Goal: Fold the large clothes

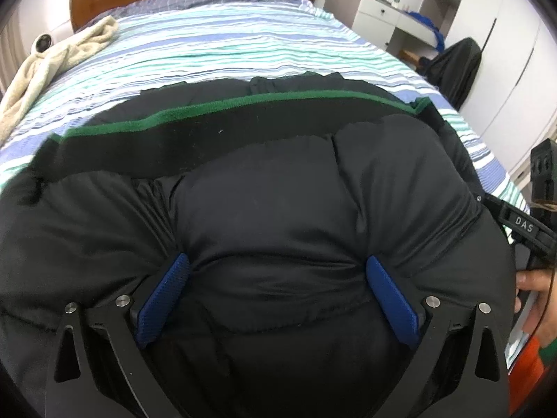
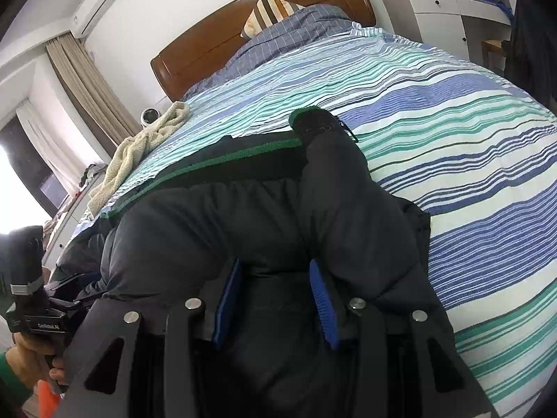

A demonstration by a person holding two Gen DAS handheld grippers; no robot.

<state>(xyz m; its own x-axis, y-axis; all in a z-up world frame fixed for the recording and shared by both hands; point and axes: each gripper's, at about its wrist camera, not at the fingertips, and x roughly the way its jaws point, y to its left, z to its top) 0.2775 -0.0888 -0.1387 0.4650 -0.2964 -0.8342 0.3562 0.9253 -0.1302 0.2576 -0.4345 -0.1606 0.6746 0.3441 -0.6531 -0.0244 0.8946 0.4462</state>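
**Jacket bunched at the near edge of the bed, both grippers in the fabric**

Jacket (image 1: 278,209) is a big black puffy one with a green-trimmed collar (image 1: 216,111). It's sitting on the striped bedspread (image 1: 226,52) at the near end of the bed, well short of the wooden headboard (image 2: 243,31). From what I'm seeing, its long axis runs left to right across the bed, with the collar edge on the far side facing the headboard. In the right wrist view the collar end (image 2: 313,118) pokes up and points toward the far right.

My left gripper (image 1: 276,275) has its blue pads (image 1: 163,299) spread wide with a fat roll of padding between them, clamped on it. Right gripper (image 2: 275,299) has its pads closer together, pinching a fold of the same jacket.

Cream towel (image 1: 52,66) is lying far left on the bed, well apart from the jacket.
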